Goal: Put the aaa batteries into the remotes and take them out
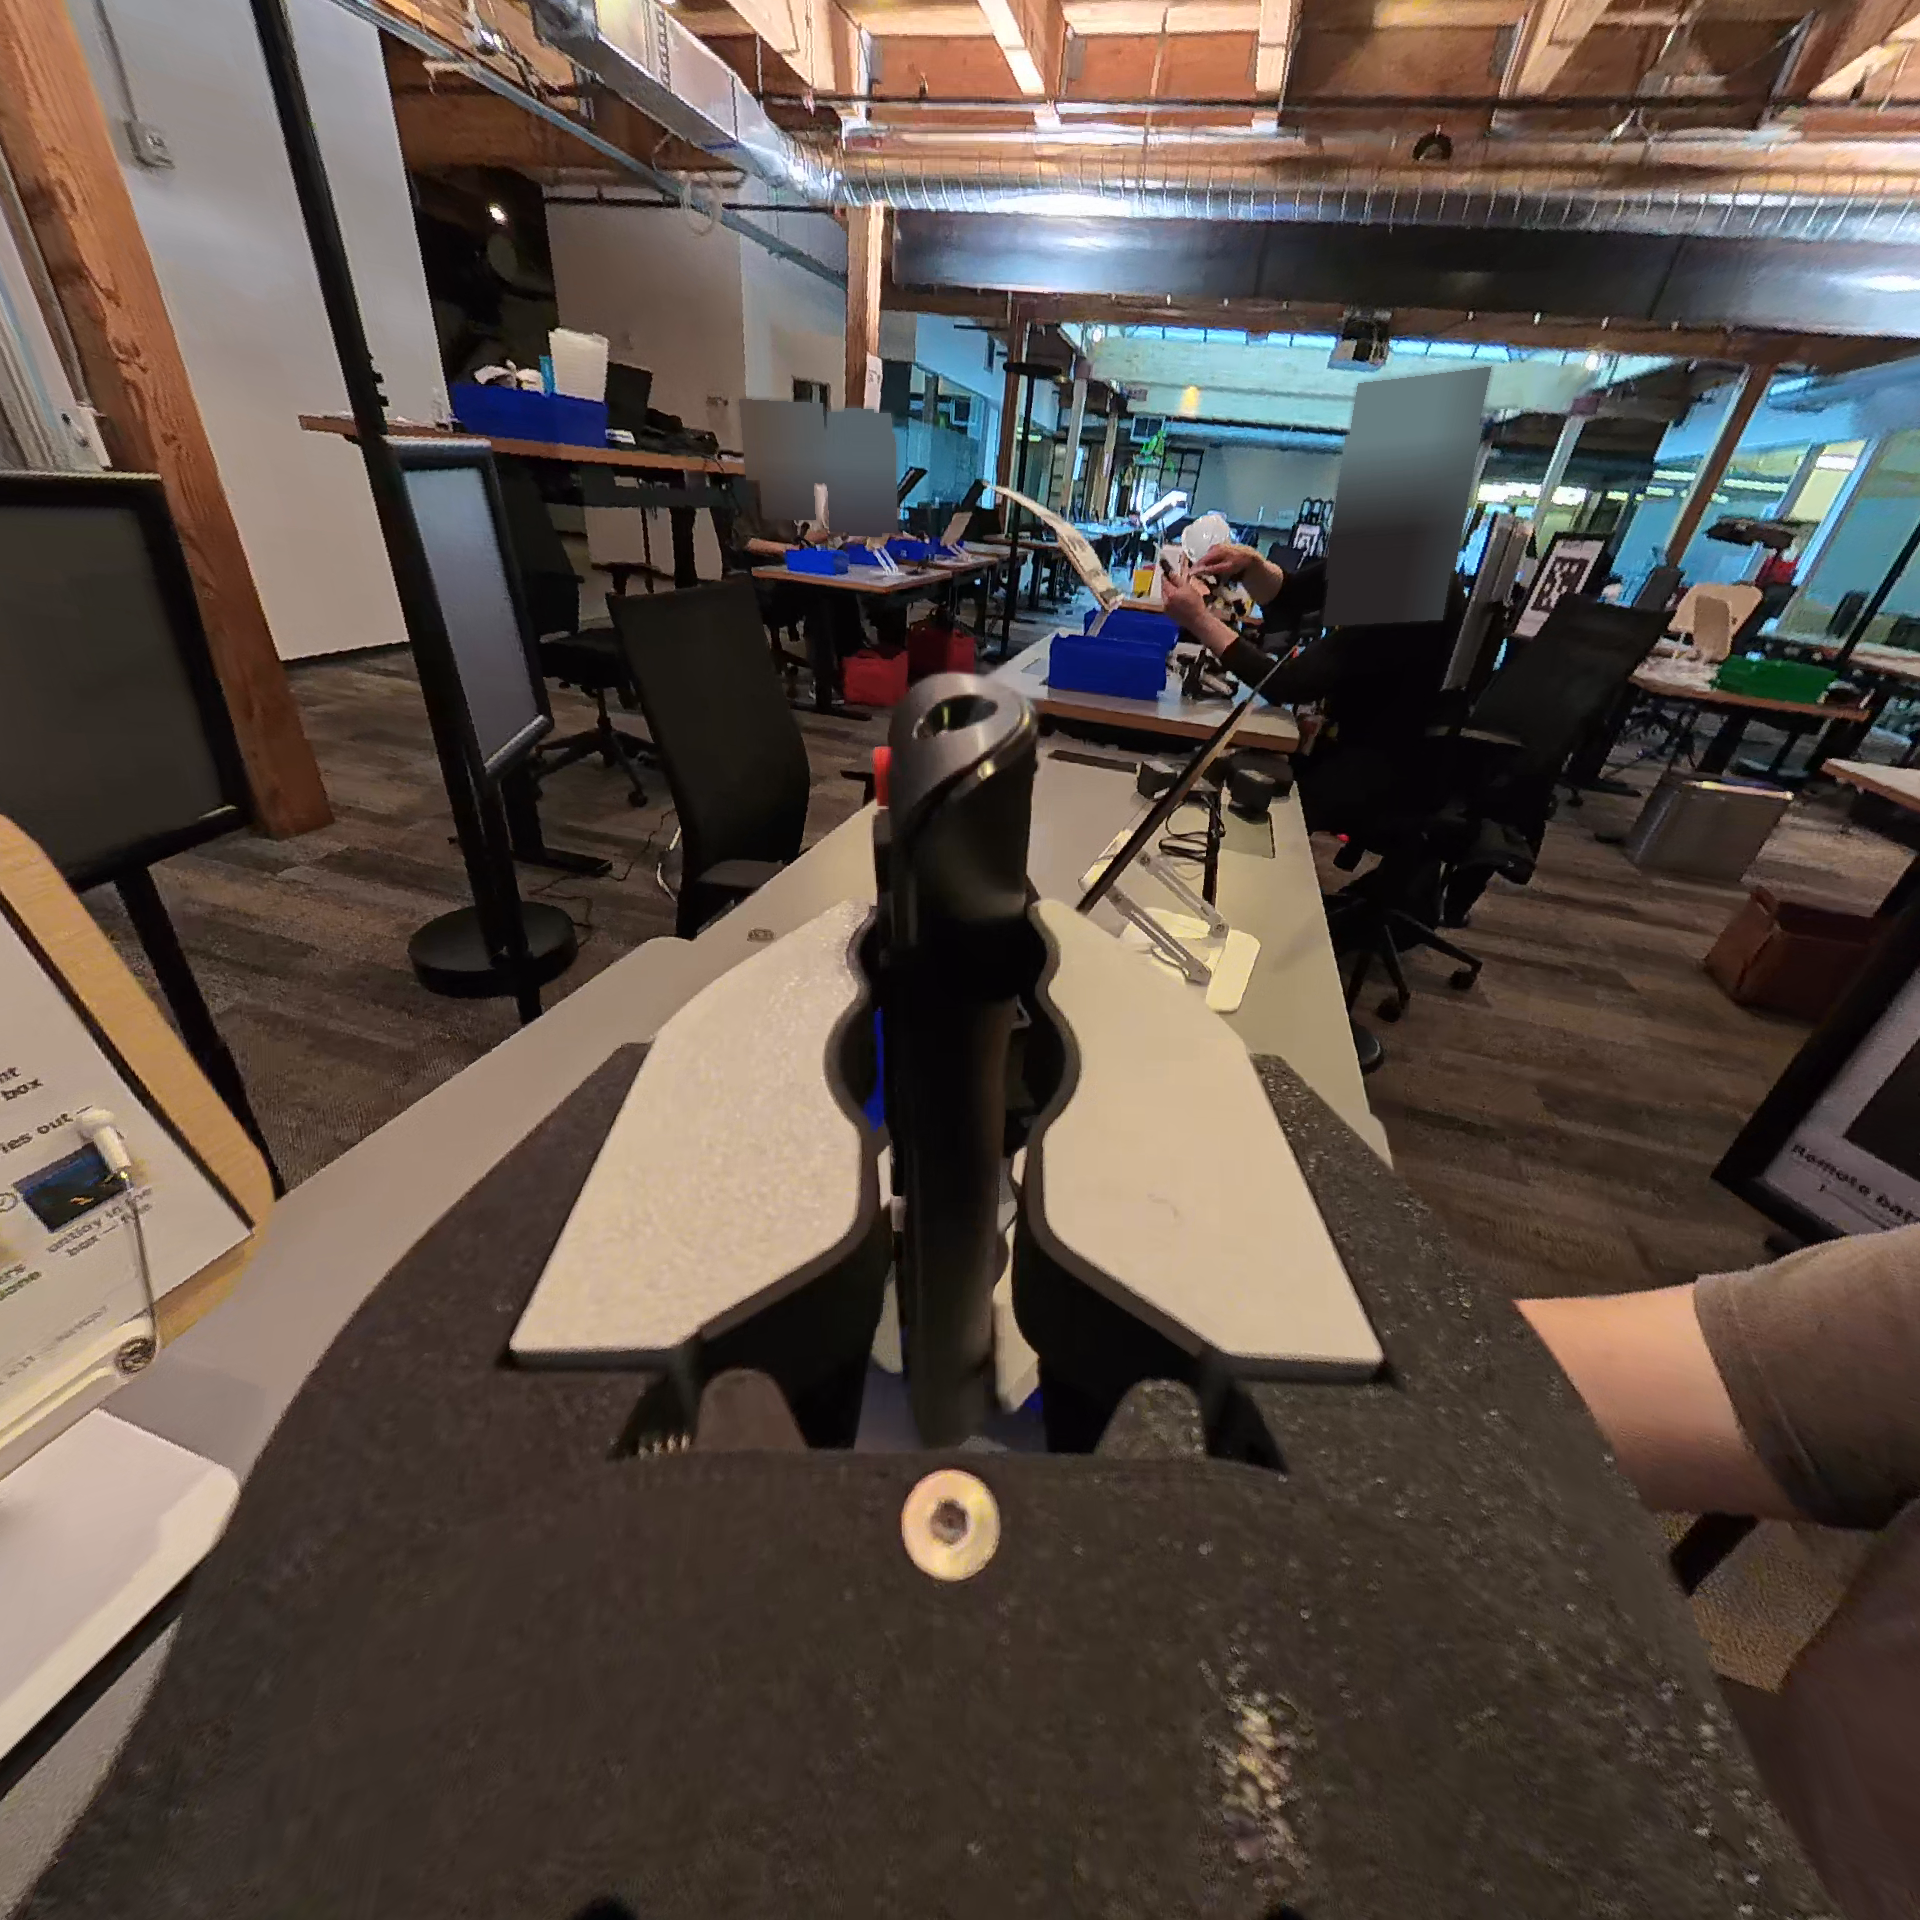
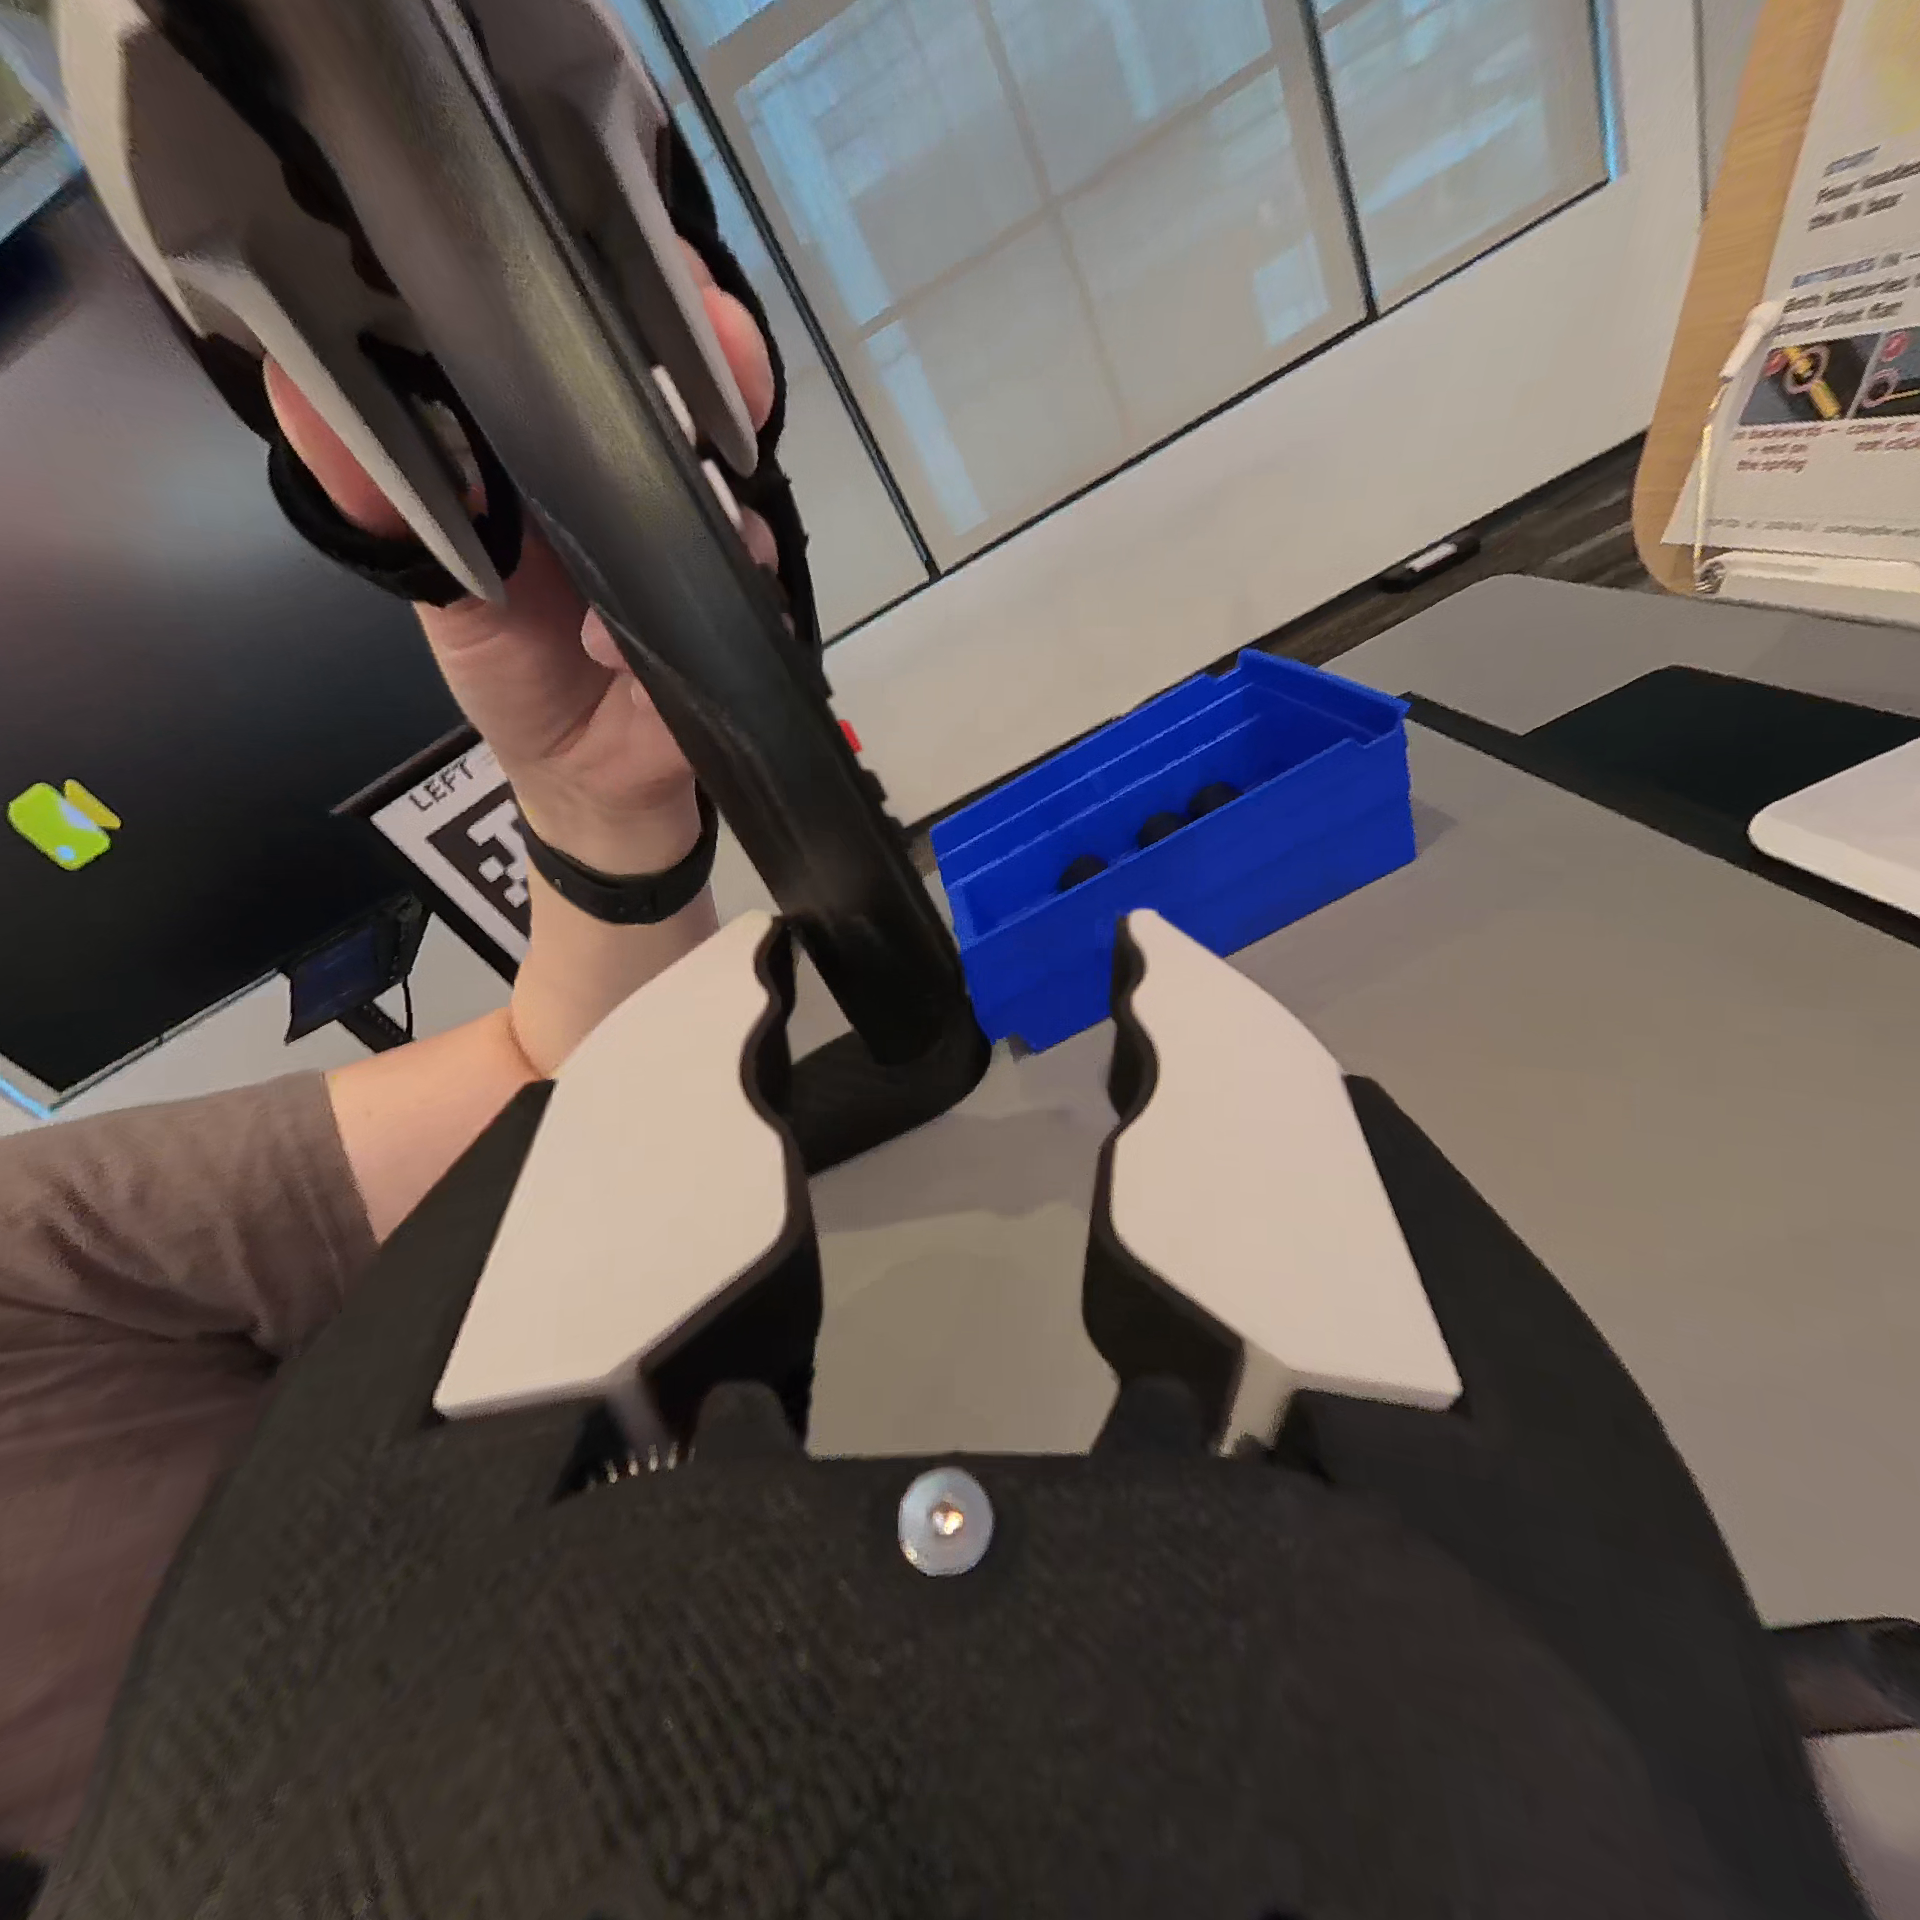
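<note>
Clearly the left claw [image 1: 951,1049] is clamped on the black remote [image 1: 956,935], centre of the frame, with its end resting on the desk [image 2: 1558,1195]. The right claw [image 2: 951,977] stands apart and empty. Rigid, light and smooth, the remote probably slips easily; hold its narrow sides.

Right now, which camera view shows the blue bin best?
The right wrist view: the blue bin sits whole on the grey table, its inside visible, beyond the open right gripper. The left wrist view shows only blue slivers behind the remote that the left gripper clamps.
</note>
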{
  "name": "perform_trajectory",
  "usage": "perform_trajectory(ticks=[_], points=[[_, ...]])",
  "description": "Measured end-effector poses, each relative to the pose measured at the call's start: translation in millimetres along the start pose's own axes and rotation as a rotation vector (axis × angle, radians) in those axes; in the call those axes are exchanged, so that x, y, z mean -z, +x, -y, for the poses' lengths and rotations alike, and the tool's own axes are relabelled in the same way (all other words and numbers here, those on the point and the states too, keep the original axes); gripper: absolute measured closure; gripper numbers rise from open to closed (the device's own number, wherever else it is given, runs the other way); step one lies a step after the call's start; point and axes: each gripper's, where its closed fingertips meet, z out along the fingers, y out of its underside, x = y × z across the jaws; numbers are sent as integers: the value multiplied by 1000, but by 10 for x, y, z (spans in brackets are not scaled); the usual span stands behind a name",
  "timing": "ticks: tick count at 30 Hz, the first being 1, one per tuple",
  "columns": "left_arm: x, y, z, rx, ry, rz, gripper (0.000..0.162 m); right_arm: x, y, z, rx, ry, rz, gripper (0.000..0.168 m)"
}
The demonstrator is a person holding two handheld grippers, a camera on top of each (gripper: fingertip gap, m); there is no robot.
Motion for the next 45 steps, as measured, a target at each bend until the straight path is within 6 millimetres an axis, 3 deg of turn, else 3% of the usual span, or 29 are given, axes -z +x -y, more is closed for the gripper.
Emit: perform_trajectory(ticks=[3, 7, 13, 19, 24, 32, 36, 41, 45], points=[[70, -119, 40, 6, 35, 33, 138, 88, 84, 193, -49, 138, -25, 97], [98, -363, -9, 32, 53, 105, 138, 260, 203, 436, -201, 340, -15, 95], [45, -636, -160, 119, 94, 124, 138, 273, 450, 385, -277, 390, -196, 77], [-72, -821, -402, 59, 87, 225, 138, 294, 699, 300, -397, 515, -279, 61], [-215, -849, -576, -67, 61, 330, 138, 240, 849, 192, -521, 554, -238, 53], [-503, -778, -823, -157, 16, 428, 138, 366, 987, 134, -703, 635, -197, 56], [-560, -768, -821, -156, 28, 437, 138, 396, 1035, 103, -749, 654, -184, 69], [-582, -776, -856, -155, 26, 439, 138, 395, 1057, 66, -822, 653, -163, 67], [-549, -783, -739, -134, 86, 421, 138, 298, 1040, -3, -868, 623, -126, 65]])
